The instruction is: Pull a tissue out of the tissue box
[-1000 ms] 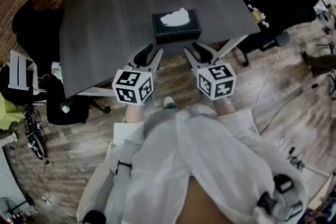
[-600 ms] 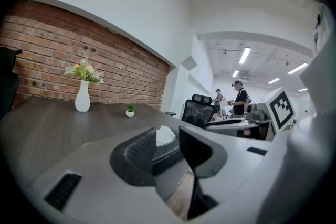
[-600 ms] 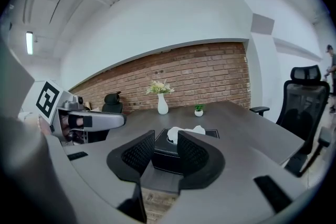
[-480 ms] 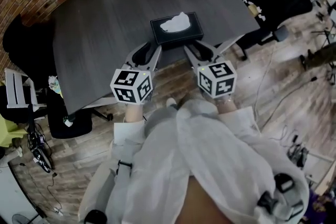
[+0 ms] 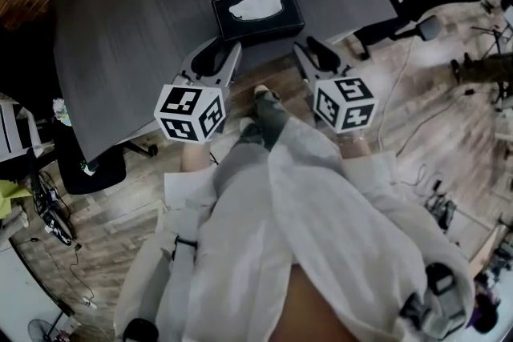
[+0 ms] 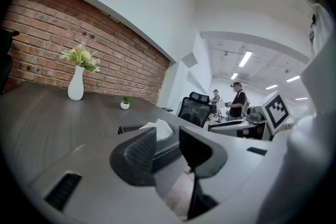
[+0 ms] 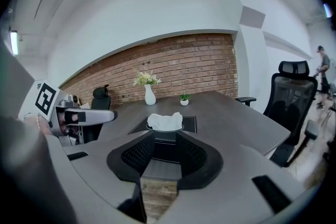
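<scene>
A black tissue box (image 5: 258,14) sits near the front edge of the dark table (image 5: 144,20), with a white tissue (image 5: 256,3) puffed up from its top slot. My left gripper (image 5: 223,49) is open over the table edge, just short of the box's left front corner. To the right of the box front, my right gripper (image 5: 313,49) is open too. In the right gripper view the box (image 7: 165,139) and tissue (image 7: 164,120) show through the gap of the empty right gripper (image 7: 164,153). The left gripper (image 6: 168,138) is empty, with the tissue (image 6: 160,129) beyond it.
A white vase with flowers (image 7: 149,94) and a small potted plant (image 7: 184,99) stand at the table's far side. Black office chairs (image 7: 287,93) are to the right. Two people (image 6: 239,100) stand far off. My own leg and shoe (image 5: 266,106) are below the table edge.
Both grippers have moved forward toward the table edge and the box. The view has shifted, so the box sits nearer and the vase has slid almost out of the top.
</scene>
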